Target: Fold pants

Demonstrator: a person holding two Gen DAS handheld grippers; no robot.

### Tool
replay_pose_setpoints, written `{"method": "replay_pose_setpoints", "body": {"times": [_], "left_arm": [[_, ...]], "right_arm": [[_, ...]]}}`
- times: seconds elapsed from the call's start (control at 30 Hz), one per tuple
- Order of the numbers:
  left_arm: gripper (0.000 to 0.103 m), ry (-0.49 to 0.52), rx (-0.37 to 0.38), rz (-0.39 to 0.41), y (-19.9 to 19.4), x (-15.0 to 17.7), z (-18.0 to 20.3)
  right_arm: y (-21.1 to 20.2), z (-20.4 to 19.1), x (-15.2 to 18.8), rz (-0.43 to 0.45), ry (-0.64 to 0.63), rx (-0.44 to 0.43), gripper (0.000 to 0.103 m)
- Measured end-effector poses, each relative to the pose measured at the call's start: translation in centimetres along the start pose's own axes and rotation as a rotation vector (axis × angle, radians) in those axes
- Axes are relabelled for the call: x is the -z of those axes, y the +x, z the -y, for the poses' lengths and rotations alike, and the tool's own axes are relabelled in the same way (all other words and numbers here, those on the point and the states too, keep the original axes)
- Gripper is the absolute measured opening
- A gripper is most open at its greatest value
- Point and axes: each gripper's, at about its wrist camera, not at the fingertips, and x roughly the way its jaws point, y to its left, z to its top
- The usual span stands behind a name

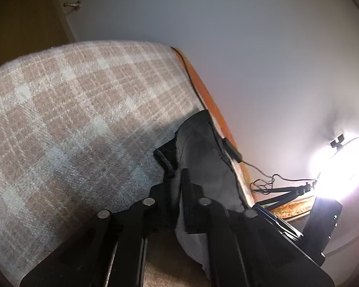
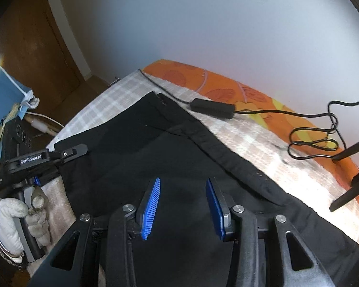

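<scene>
Black pants (image 2: 136,148) lie spread on a checked blanket (image 2: 263,148), waistband toward the orange edge. My right gripper (image 2: 183,181) is open with blue pads, empty, hovering just over the middle of the pants. My left gripper (image 2: 76,151), held by a gloved hand, is at the pants' left edge. In the left wrist view my left gripper (image 1: 176,179) is shut on a fold of the pants (image 1: 203,157), lifted off the blanket (image 1: 71,110).
A black cable with an inline box (image 2: 213,108) lies along the orange mattress edge (image 2: 227,86). Tripod legs (image 2: 351,167) stand at the right. A bright lamp (image 1: 339,167) glares at the right of the left wrist view. A wooden door (image 2: 36,47) is behind.
</scene>
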Motion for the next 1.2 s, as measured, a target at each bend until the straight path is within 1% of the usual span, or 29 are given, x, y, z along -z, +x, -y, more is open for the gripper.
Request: {"method": "replay_pose_setpoints", "body": {"times": [0.07,0.13,0.2,0.27,0.33,0.37,0.4,0.47,0.5,0.57,0.63,0.7,0.73,0.77,0.8,0.83,0.87,0.93,1.03,1.1,1.2], "left_arm": [[0.007,0.006,-0.001,-0.002,0.1,0.1,0.1],[0.007,0.008,-0.003,-0.002,0.3,0.2,0.1],[0.008,0.011,-0.005,-0.003,0.4,0.2,0.2],[0.009,0.023,-0.010,-0.008,0.4,0.2,0.3],[0.013,0.038,-0.017,-0.011,0.7,0.3,0.8],[0.018,0.056,-0.020,-0.013,0.7,0.3,1.1],[0.025,0.076,-0.023,-0.014,0.7,0.4,1.5],[0.035,0.116,-0.029,-0.015,0.7,0.6,2.3],[0.038,0.139,-0.039,-0.017,0.8,0.8,2.7],[0.039,0.172,-0.056,-0.023,0.8,1.0,3.2],[0.039,0.181,-0.059,-0.027,1.0,1.1,3.4],[0.039,0.173,-0.050,-0.028,1.2,1.1,3.2],[0.039,0.171,-0.047,-0.028,1.1,1.0,3.1],[0.040,0.167,-0.044,-0.027,1.1,1.0,3.1],[0.044,0.165,-0.038,-0.028,1.1,0.9,3.0],[0.046,0.166,-0.031,-0.030,0.7,1.0,2.9],[0.048,0.167,-0.030,-0.031,0.8,1.1,3.0],[0.050,0.163,-0.034,-0.030,0.8,1.1,3.2],[0.051,0.145,-0.026,-0.028,0.8,1.1,3.2],[0.051,0.134,-0.018,-0.028,0.8,1.0,3.0],[0.051,0.135,-0.016,-0.023,0.6,1.1,2.8]], "right_arm": [[0.5,-0.4,-0.1,-0.001,-0.023,0.046,0.041],[1.0,-0.3,-0.5,0.000,-0.052,0.062,0.041],[1.5,-0.2,-1.3,0.003,-0.118,0.088,0.041],[2.6,0.0,-2.0,-0.010,-0.195,0.094,0.041],[3.7,0.3,-2.3,-0.027,-0.234,0.079,0.041],[4.0,0.5,-2.4,-0.030,-0.242,0.063,0.041],[4.6,0.7,-2.4,-0.036,-0.256,0.048,0.041],[5.4,0.7,-2.4,-0.035,-0.286,0.047,0.041],[5.5,0.7,-2.5,-0.020,-0.291,0.037,0.041],[5.6,1.0,-2.8,-0.017,-0.278,0.015,0.043],[5.8,1.3,-3.1,-0.014,-0.280,0.020,0.051],[6.2,1.3,-3.3,-0.015,-0.295,0.015,0.051],[6.3,1.3,-3.5,-0.014,-0.288,0.001,0.046],[6.4,1.3,-3.6,-0.013,-0.280,-0.008,0.043],[6.4,1.1,-3.6,-0.005,-0.281,0.000,0.036],[6.3,0.9,-3.5,0.003,-0.296,0.017,0.026],[6.3,0.6,-3.4,0.002,-0.301,0.029,0.021],[6.1,0.3,-3.2,0.000,-0.297,0.051,0.012],[5.9,-0.9,-2.5,0.000,-0.362,0.105,0.003],[5.5,-1.2,-2.4,0.010,-0.383,0.124,0.002],[5.4,-0.6,-2.7,0.017,-0.370,0.131,0.002]]}}
